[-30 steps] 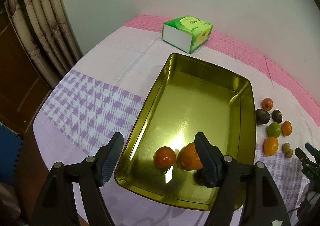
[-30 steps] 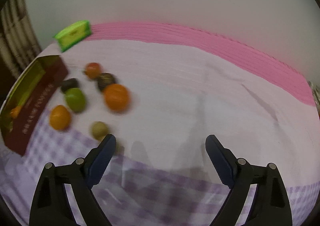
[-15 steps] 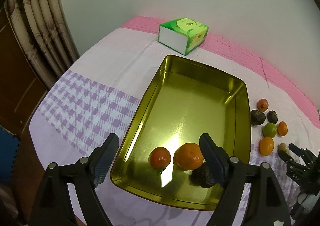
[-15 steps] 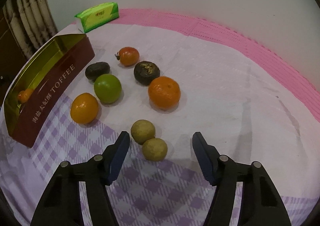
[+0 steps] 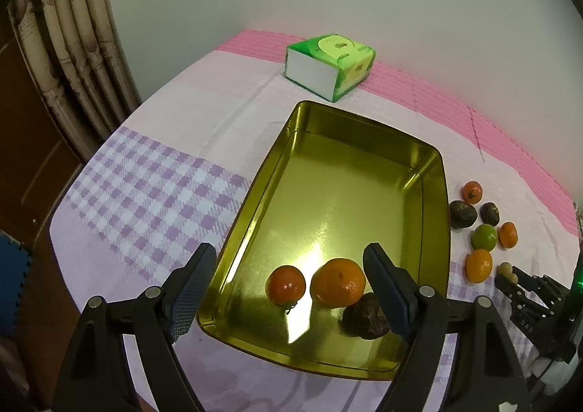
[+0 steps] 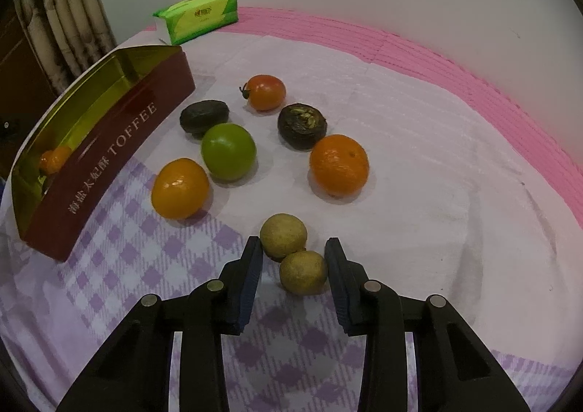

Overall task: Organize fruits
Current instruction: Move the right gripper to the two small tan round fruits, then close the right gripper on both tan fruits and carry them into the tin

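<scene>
Left gripper (image 5: 286, 288): I have it over the near end of the gold metal toffee tin (image 5: 430, 171), jaws standing wide with nothing between the pads.
Right gripper (image 6: 293, 266): my jaws have just been closing and now stand narrow around the nearer small tan-green round fruit (image 6: 303, 272); the right pad looks to be against it, while a slight gap shows at the left pad, so I cannot tell if the grip is firm.
Second tan fruit: the farther small tan-green round fruit (image 6: 283, 237) touches the nearer one and sits just beyond my fingertips.
Tin contents: a red-orange tomato-like fruit (image 5: 286, 284), a large orange mandarin (image 5: 338, 287) beside it, and a dark wrinkled fruit (image 5: 366, 317) partly behind my left gripper's right finger.
Loose fruit on the cloth: a yellow-orange round citrus (image 6: 180, 188), a green round fruit (image 6: 228, 151), an orange mandarin on the cloth (image 6: 339, 164), a dark oval fruit (image 6: 204, 117), a dark fruit with a seedy top (image 6: 301, 126), and a small red tomato with stem (image 6: 266, 92).
Table: a pink, white and purple-checked cloth (image 6: 419, 156).
Far end: a green tissue pack (image 5: 329, 63) lies beyond the tin near the wall.
</scene>
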